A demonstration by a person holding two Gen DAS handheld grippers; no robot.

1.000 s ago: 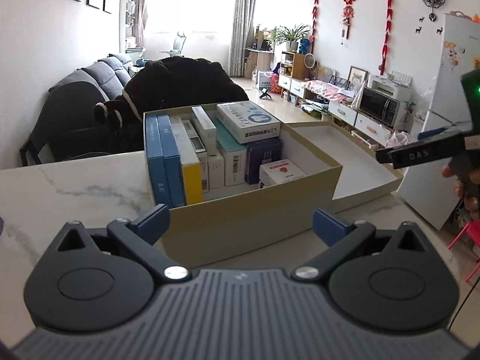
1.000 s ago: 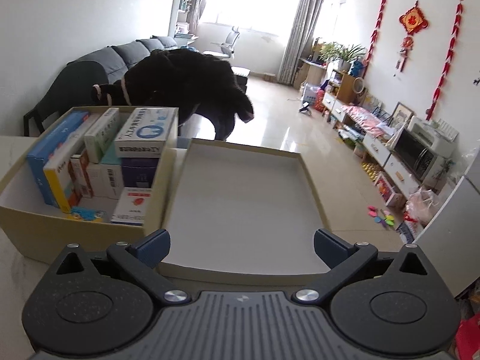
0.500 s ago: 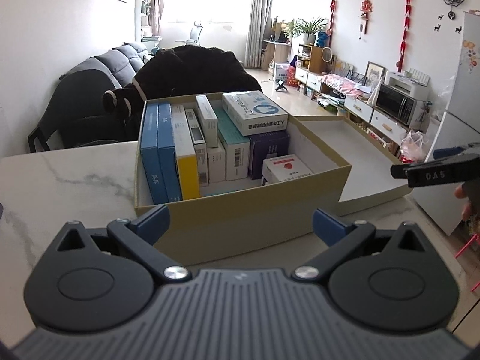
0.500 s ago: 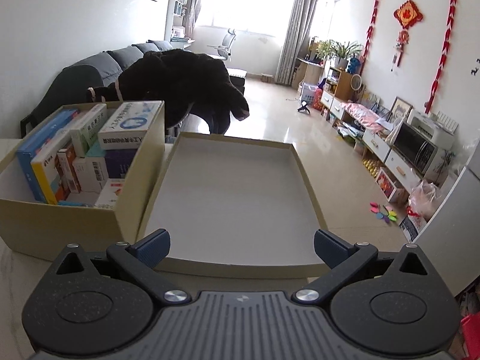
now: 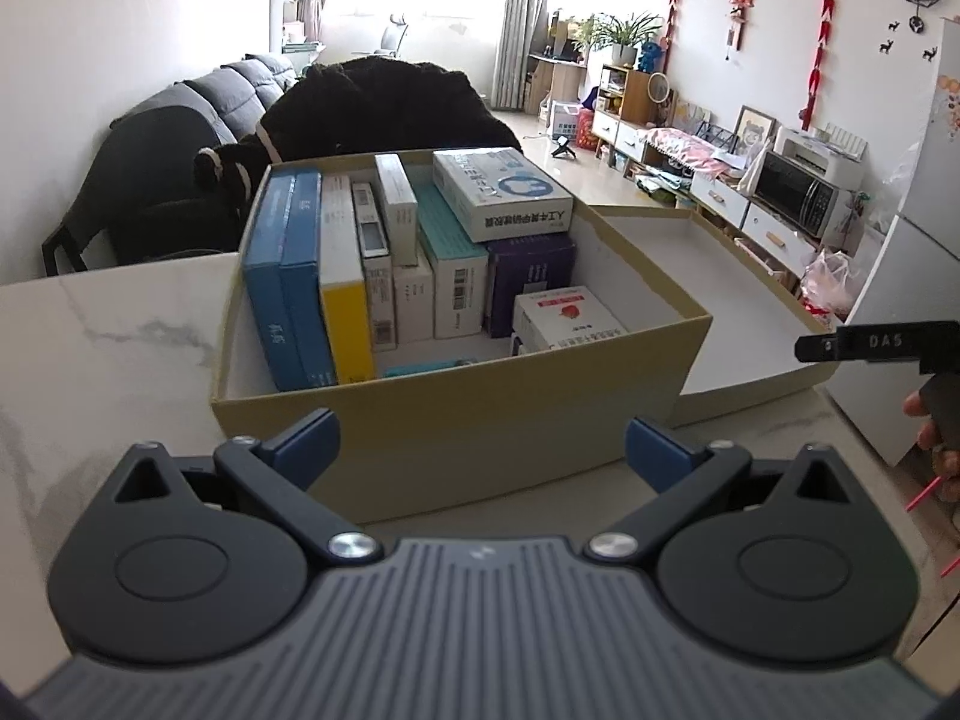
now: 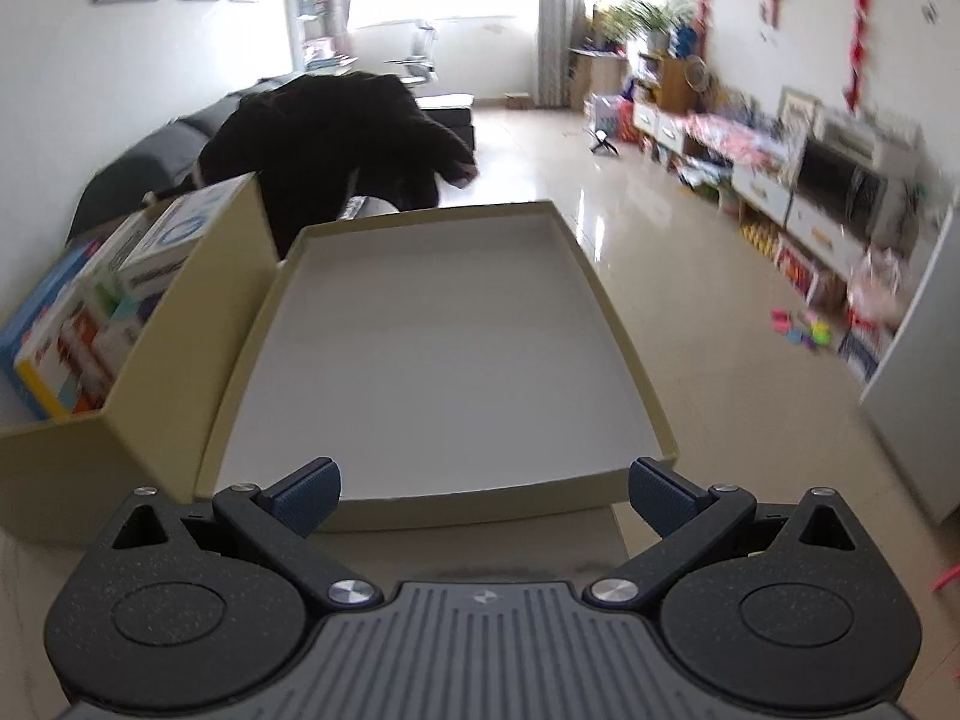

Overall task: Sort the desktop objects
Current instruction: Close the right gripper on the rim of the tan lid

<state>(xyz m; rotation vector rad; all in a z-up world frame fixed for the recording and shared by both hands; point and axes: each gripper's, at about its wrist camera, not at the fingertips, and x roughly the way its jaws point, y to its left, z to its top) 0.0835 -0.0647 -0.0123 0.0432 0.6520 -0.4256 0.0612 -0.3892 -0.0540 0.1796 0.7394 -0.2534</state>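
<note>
On the marble counter (image 5: 120, 324) before us sits the tan cardboard box (image 5: 468, 414), packed with smaller cartons. We see two blue boxes (image 5: 282, 276) standing on edge against its left wall, a yellow-and-white box (image 5: 345, 276) beside them, then several narrow white ones, a teal-topped carton (image 5: 453, 264) and a purple box (image 5: 531, 276). A flat white box with a blue ring logo (image 5: 501, 192) lies across the top of the stack, and a small white box with a red mark (image 5: 567, 318) rests low at the box's right end. Just to the right of the box, touching its side, lies the upturned lid (image 6: 444, 360), its white inside bare. Our left tongs (image 5: 480, 450) hover spread wide and holding nothing, close to the box's near wall. Our right tongs (image 6: 483, 495) are likewise parted and hold nothing, their blue fingertips (image 6: 306, 495) poised over the lid's near rim. From the left wrist view we catch the right tool as a dark bar at the far right edge. Behind the counter a dark coat (image 5: 384, 108) is draped over a chair. The right wrist view is blurred toward its edges.
</note>
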